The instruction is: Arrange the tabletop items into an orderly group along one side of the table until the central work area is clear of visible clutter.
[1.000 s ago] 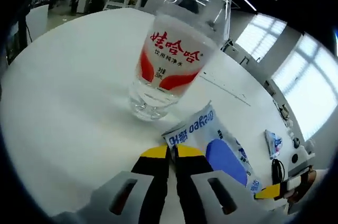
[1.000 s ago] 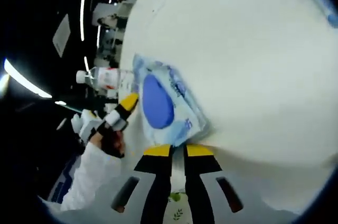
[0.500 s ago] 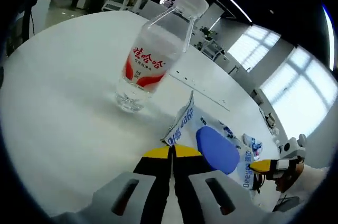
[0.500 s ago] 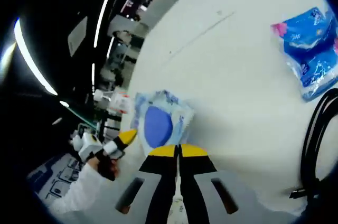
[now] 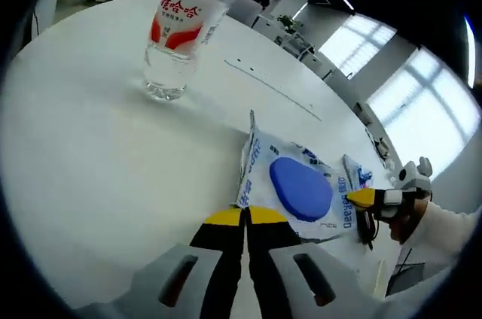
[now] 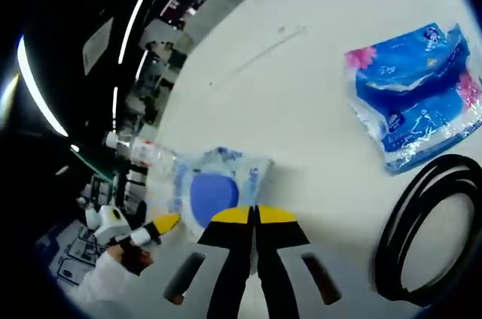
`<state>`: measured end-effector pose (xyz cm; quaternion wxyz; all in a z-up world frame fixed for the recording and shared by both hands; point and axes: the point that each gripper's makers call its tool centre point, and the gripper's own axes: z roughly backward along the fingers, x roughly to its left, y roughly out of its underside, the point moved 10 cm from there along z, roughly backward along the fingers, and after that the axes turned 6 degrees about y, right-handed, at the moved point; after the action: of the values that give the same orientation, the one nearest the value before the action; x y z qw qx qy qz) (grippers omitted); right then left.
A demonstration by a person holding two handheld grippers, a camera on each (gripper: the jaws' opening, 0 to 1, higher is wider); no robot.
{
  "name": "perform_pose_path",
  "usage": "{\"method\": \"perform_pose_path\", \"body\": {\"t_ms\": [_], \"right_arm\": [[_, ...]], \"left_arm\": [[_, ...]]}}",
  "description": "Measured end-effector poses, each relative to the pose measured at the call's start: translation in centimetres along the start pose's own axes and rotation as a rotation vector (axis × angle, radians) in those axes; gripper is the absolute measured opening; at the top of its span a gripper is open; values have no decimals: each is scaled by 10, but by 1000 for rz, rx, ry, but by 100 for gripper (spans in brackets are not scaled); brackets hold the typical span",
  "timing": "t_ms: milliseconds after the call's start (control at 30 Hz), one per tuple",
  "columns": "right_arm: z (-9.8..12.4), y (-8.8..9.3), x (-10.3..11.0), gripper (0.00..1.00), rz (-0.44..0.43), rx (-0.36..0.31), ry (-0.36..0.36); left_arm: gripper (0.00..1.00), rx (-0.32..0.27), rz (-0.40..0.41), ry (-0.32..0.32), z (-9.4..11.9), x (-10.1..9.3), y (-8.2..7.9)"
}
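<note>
Both grippers pinching one wet-wipe pack (image 5: 295, 192) from opposite ends on a white table (image 5: 98, 153). In the left gripper view, left gripper (image 5: 245, 217) with yellow tips pressed together on the near edge of the pack, no gap visible between the jaws; pack lying mostly flat, blue oval lid facing up, long axis running from the near tips out toward the right gripper (image 5: 367, 198), whose yellow tip meets the pack's far right edge, held by a hand (image 5: 407, 217) in a white sleeve. Near corner of the pack lifted slightly into a thin upright flap. Farther out and to the left in that view, a water bottle (image 5: 179, 29) standing upright on the table, red and white label, well apart from the pack, cap cut off by the top of the view. Beyond the pack, a small blue packet just beside its far edge, too small to tell more. In the right gripper view, right gripper (image 6: 251, 216) with yellow tips closed on the pack (image 6: 213, 192), lid visible just past the tips; left gripper (image 6: 162, 223) at the pack's other end; bottle (image 6: 143, 152) appearing sideways behind it owing to the roll of the camera. To the right in that view, a blue tissue pack (image 6: 416, 101) lying flat, and near it a black cable (image 6: 410, 232) looped on the table, touching or nearly touching the tissue pack's lower edge.
</note>
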<state>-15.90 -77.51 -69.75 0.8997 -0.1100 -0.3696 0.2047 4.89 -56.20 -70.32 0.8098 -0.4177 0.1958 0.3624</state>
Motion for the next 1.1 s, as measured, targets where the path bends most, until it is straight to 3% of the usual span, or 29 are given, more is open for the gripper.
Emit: {"method": "perform_pose_path", "body": {"t_ms": [167, 233, 367, 533, 633, 667, 867, 933, 1000, 1067, 1100], "right_arm": [[-2, -1, 4, 2, 76, -31, -4], [1, -2, 7, 6, 95, -47, -8], [9, 0, 10, 23, 104, -77, -22], [19, 9, 8, 32, 174, -66, 3], [19, 17, 10, 34, 134, -33, -45], [17, 22, 13, 34, 96, -4, -64], [4, 29, 15, 32, 101, 41, -38], [3, 32, 16, 26, 87, 61, -54], [4, 35, 13, 17, 114, 62, -21], [6, 35, 9, 4, 123, 65, -2], [5, 36, 8, 4, 111, 64, -4]], "left_arm": [[0, 10, -45, -32, 3, -1, 1], [6, 10, -50, -47, 6, -2, 0], [18, -48, -20, -64, 19, -1, -3], [24, -80, -8, -75, 27, 6, -8], [24, -47, -24, -73, 22, 9, -12], [24, -34, -33, -76, 19, 11, -14], [17, -6, -56, -61, 4, 9, -20], [12, 16, -66, -52, 0, 6, -18], [5, 38, -84, -39, -3, 3, -16], [4, 36, -123, -52, -3, 2, -16], [3, 40, -123, -43, -3, 1, -15]]}}
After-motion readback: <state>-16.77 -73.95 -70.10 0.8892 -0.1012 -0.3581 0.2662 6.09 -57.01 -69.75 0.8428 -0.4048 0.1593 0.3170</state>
